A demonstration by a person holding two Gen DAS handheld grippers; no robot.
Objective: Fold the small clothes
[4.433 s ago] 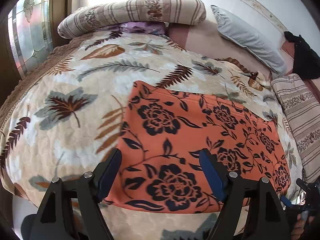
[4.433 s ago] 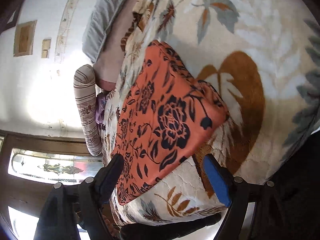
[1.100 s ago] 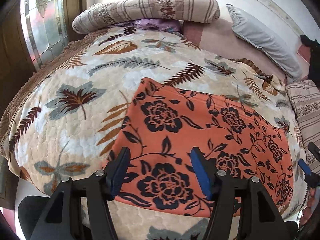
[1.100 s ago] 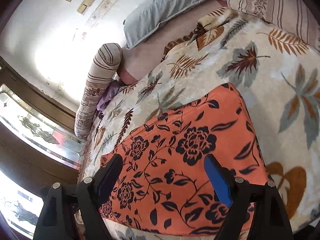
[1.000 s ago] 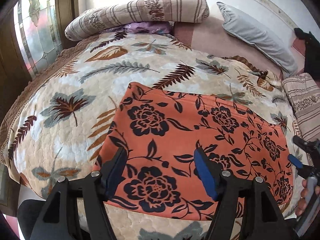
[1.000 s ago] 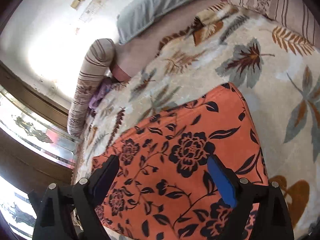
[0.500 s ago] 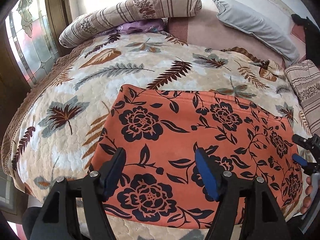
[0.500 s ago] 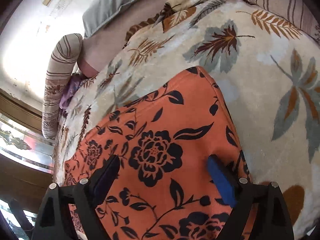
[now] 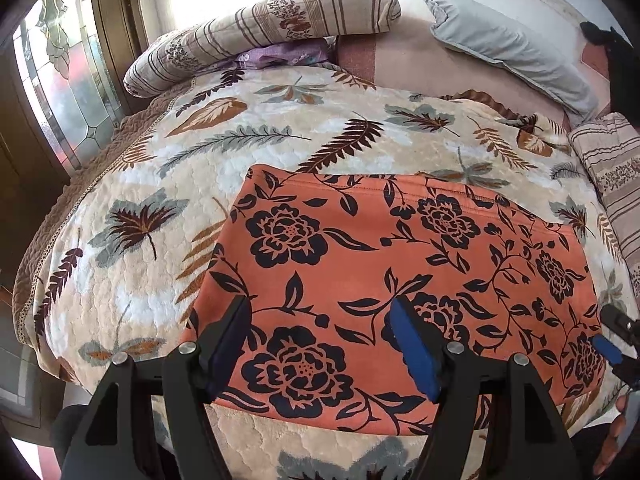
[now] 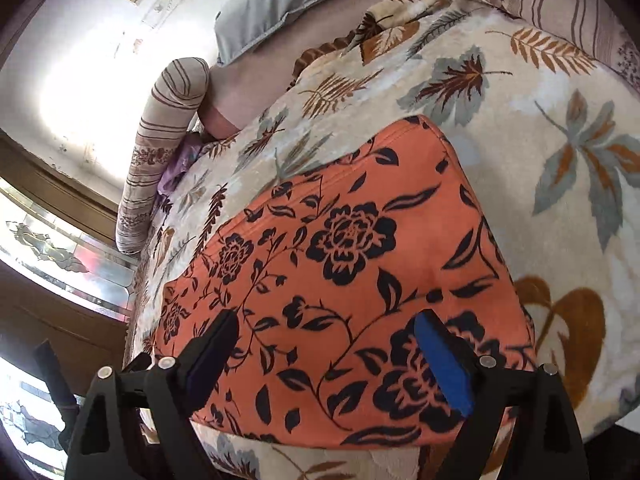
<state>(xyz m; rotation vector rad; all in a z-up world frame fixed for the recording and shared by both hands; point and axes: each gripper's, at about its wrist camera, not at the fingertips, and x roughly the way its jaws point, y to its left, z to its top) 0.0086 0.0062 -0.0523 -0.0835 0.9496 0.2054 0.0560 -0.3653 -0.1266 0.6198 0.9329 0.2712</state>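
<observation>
An orange garment with black flowers (image 9: 400,264) lies flat on the leaf-patterned bedspread (image 9: 248,148), near the bed's front edge. It also shows in the right wrist view (image 10: 360,272). My left gripper (image 9: 320,332) is open and empty, hovering over the garment's near left part. My right gripper (image 10: 328,344) is open and empty over the garment's near right end. The right gripper's blue fingertip also shows at the right edge of the left wrist view (image 9: 608,350).
A striped bolster (image 9: 264,36), a purple cloth (image 9: 280,54) and a grey pillow (image 9: 508,48) lie at the head of the bed. A striped cushion (image 9: 616,176) lies at the right. A stained-glass window (image 9: 60,80) stands at the left.
Both grippers have moved in over the garment and come closer to it. The garment has not moved, and both grippers stay open.
</observation>
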